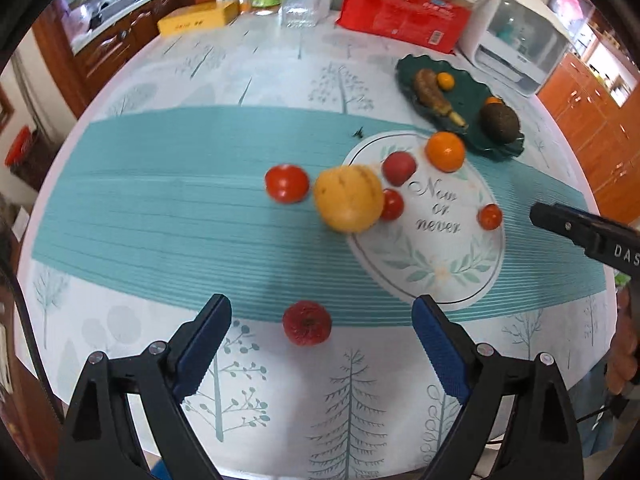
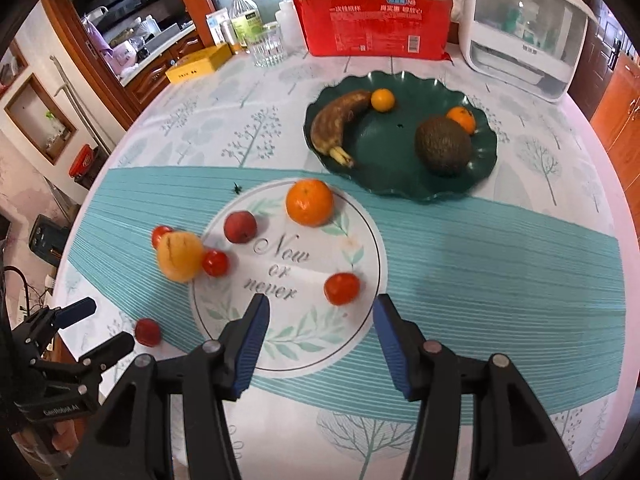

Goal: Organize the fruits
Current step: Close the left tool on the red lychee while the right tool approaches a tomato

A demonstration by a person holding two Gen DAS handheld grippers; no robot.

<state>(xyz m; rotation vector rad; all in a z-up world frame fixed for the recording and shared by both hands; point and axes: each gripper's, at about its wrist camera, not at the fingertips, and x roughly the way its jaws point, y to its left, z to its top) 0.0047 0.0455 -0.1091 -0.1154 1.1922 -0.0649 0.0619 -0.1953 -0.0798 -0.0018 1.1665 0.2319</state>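
Grippers both gape empty: left gripper (image 1: 322,308) frames the red fruit (image 1: 307,323) near the table's near edge, right gripper (image 2: 321,309) nearer the tomato (image 2: 341,288).

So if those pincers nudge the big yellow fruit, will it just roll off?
Probably. The yellow fruit looks round and sits loose on the flat cloth, so a push would likely roll it into the small tomato touching it. Its skin looks smooth, so possibly slippery.
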